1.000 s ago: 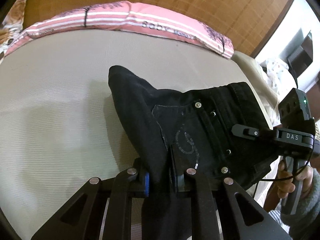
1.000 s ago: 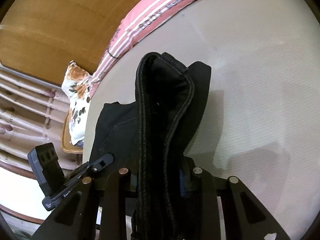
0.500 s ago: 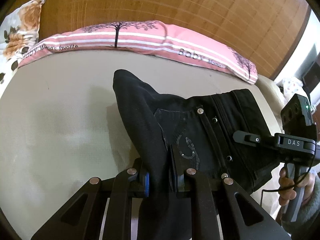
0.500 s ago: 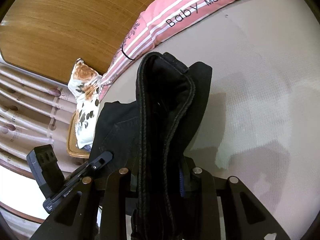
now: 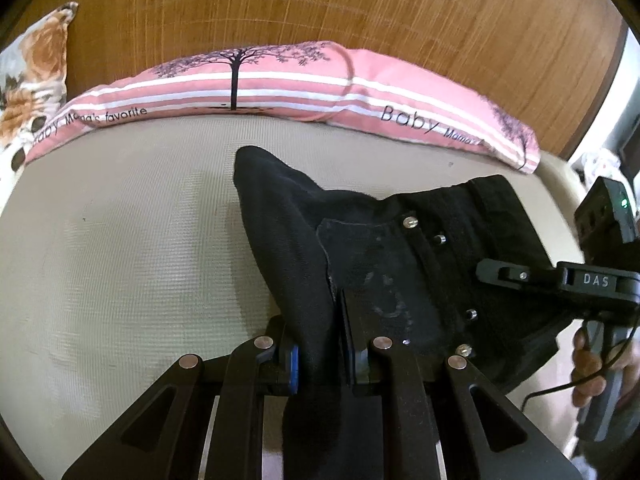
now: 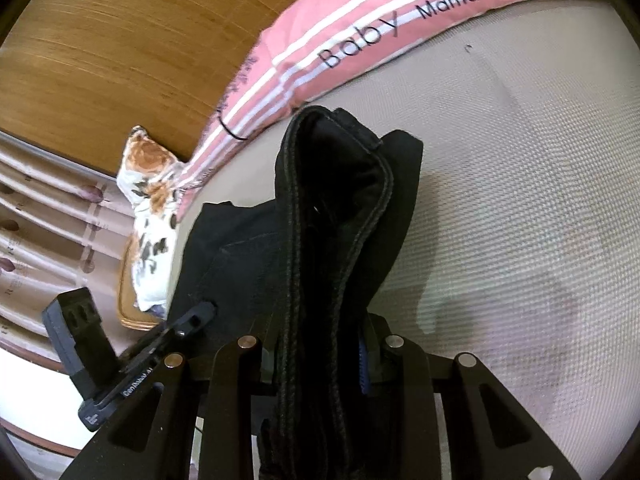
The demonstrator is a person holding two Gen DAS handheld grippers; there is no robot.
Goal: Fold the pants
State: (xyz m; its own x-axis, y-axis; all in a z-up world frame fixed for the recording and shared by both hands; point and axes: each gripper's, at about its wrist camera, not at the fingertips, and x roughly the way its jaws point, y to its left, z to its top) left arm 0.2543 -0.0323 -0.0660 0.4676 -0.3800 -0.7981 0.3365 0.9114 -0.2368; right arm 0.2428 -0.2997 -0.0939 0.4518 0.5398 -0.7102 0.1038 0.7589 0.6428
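Setting, left wrist view: beige woven bed (image 5: 120, 240) against a wooden wall, long pink striped pillow (image 5: 280, 84) along its far edge.
Left tool (image 5: 318, 354): clamped on the black denim pants (image 5: 400, 264), held above the bed, pillow beyond.
Right wrist view: right tool (image 6: 320, 354) pinches the pants' bunched edge.
Key relation: pants span both tools, long axis running tool to tool, equally near each.

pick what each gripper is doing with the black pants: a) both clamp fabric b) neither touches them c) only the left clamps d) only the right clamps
a: the left gripper and the right gripper each have black pants fabric pinched between their fingers.
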